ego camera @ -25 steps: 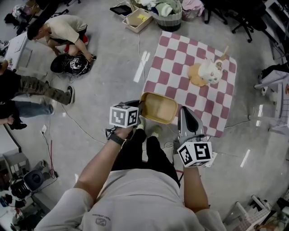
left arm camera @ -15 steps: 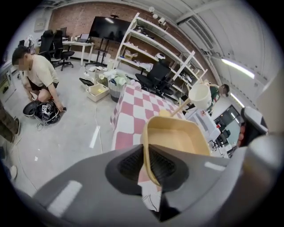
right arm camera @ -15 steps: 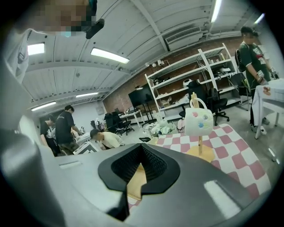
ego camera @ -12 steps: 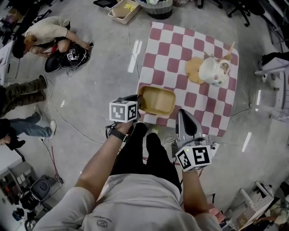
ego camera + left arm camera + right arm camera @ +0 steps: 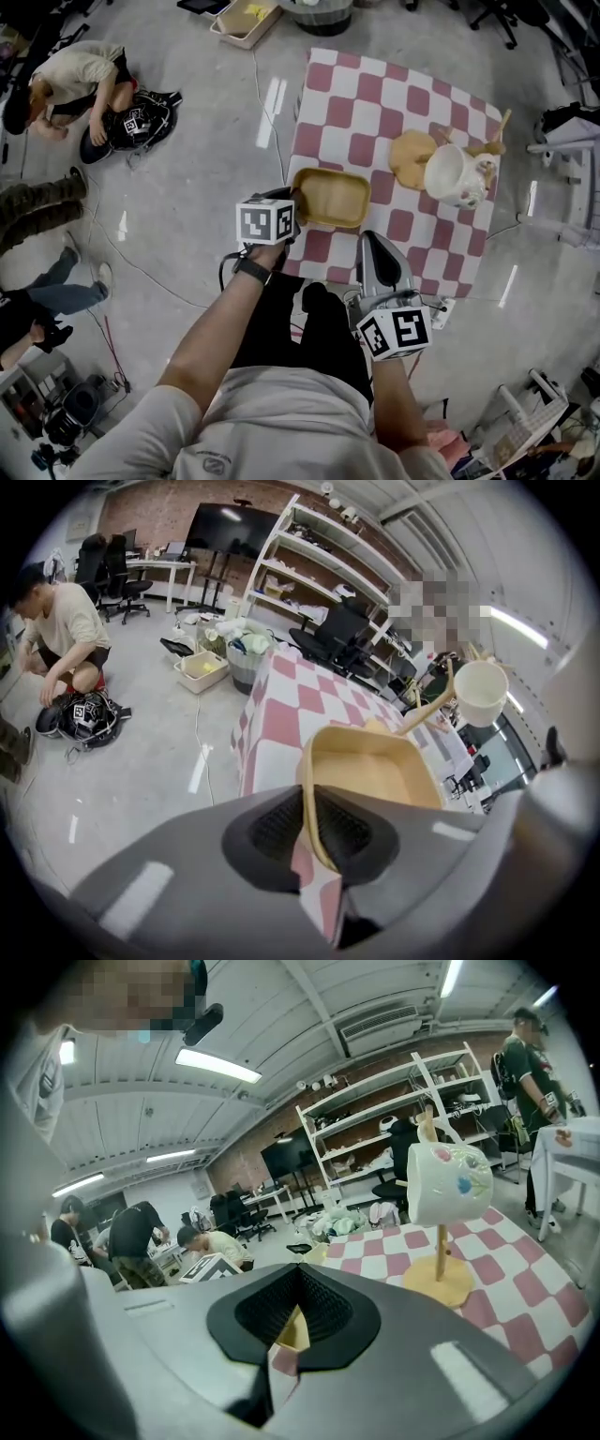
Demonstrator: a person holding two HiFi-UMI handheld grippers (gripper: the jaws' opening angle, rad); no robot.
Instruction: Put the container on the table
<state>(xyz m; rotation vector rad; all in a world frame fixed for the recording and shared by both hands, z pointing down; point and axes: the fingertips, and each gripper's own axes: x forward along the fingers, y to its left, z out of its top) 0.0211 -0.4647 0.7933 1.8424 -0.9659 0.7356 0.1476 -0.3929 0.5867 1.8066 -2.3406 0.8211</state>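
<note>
Container (image 5: 373, 772) rim pinched in left claw (image 5: 309, 825), at table (image 5: 375, 105) edge

You are holding the container (image 5: 330, 197), a shallow tan tub with rounded corners, empty and open side up, with your left gripper (image 5: 309, 825) clamping its near rim wall. It is hanging level over the near-left part of the red-and-white checked table (image 5: 375, 103); whether it is touching the cloth is unclear.

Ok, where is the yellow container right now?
In the head view, the yellow container is over the near left part of the checkered table, its left rim pinched by the left gripper, with the mug stand to its right.
</note>
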